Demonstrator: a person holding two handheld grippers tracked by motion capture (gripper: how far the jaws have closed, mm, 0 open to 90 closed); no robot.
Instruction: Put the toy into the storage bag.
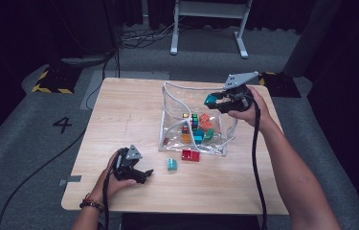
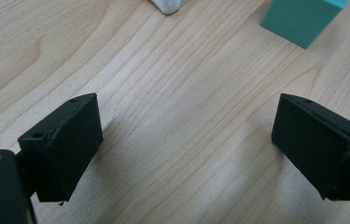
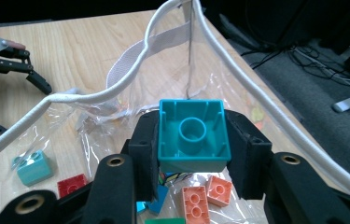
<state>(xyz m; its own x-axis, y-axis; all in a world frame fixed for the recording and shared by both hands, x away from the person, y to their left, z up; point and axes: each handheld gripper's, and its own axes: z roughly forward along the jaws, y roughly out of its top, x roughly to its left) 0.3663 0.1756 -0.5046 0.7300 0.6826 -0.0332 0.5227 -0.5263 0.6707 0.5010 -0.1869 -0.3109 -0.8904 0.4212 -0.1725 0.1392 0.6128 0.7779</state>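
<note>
Left tongs [image 1: 141,173] sit low on the wood surface [image 1: 129,115] near the front edge, jaws spread, nothing between them. Left gripper view confirms it: bare wood grain between the two black pads [image 2: 67,140], plus a corner of the loose light-teal brick [image 2: 303,18] just ahead, which the high view puts beside the red brick [image 1: 190,155], both on the surface just outside the bag's near edge.

Right tongs [image 1: 218,101] are up over the clear plastic bag [image 1: 172,103], pinching a teal square brick [image 1: 210,99]. High view only gives a teal blob at the tips. Right gripper view gives the detail: the teal square brick [image 3: 193,135] is clamped side to side, hollow underside with its round tube facing the camera, one pad on each flank, held above the bag's open mouth, inside the white cord rim [image 3: 130,77].

Below the held brick, through the bag, the right gripper view shows two orange bricks [image 3: 205,196] side by side, plus a blue piece and a green edge. The high view adds a multicoloured puzzle cube [image 1: 194,120] in the bag with more orange, teal and green bricks around it.

Far side: right gripper view catches the left tongs [image 3: 18,70] resting on the surface across the bag. High view shows grey carpet, cables and a white frame's feet [image 1: 206,48] past the surface.
</note>
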